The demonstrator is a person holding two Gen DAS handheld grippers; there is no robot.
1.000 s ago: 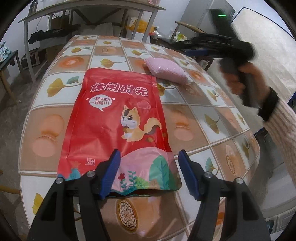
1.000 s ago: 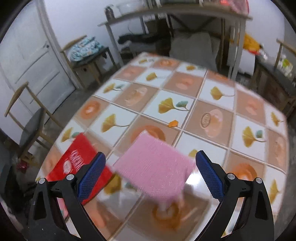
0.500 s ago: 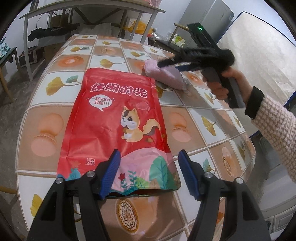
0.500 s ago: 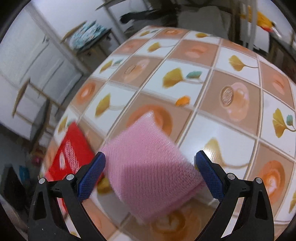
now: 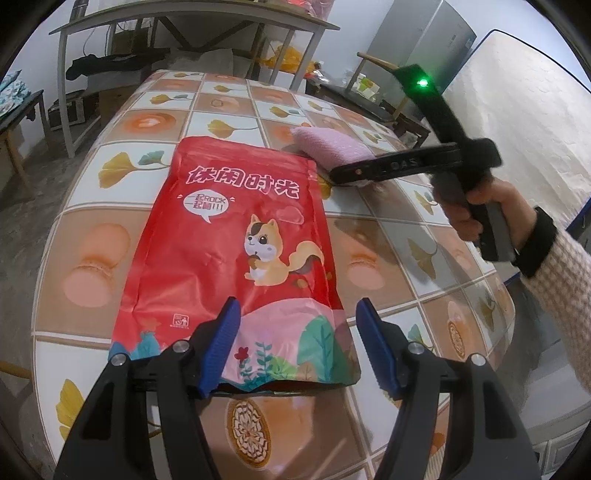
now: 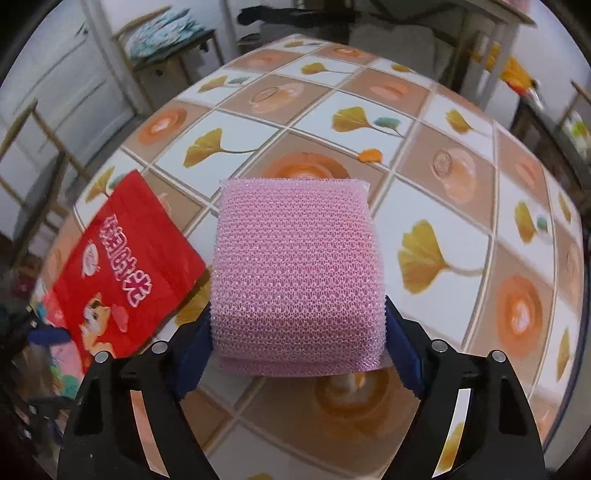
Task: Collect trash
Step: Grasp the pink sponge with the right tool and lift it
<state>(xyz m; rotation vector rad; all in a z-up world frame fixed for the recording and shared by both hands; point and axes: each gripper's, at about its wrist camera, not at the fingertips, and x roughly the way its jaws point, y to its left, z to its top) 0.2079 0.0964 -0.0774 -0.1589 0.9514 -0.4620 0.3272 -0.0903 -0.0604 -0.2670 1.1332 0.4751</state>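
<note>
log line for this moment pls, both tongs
left tongs: open over red snack bag | right tongs: closing around pink scrub sponge | sponge on table

This looks like a lived-in room of a home, used partly for storage. A dining table (image 5: 229, 122) wears a glossy cloth printed with ginkgo leaves and macarons. Behind it stands a metal-framed shelf (image 5: 184, 22) with clothes and boxes underneath, and a grey fridge (image 5: 417, 44) sits in the corner beside a mattress (image 5: 524, 122) leaning upright. A white panelled door (image 6: 55, 74), wooden chairs (image 6: 33, 155) and a bare concrete floor complete the domestic look.
</note>
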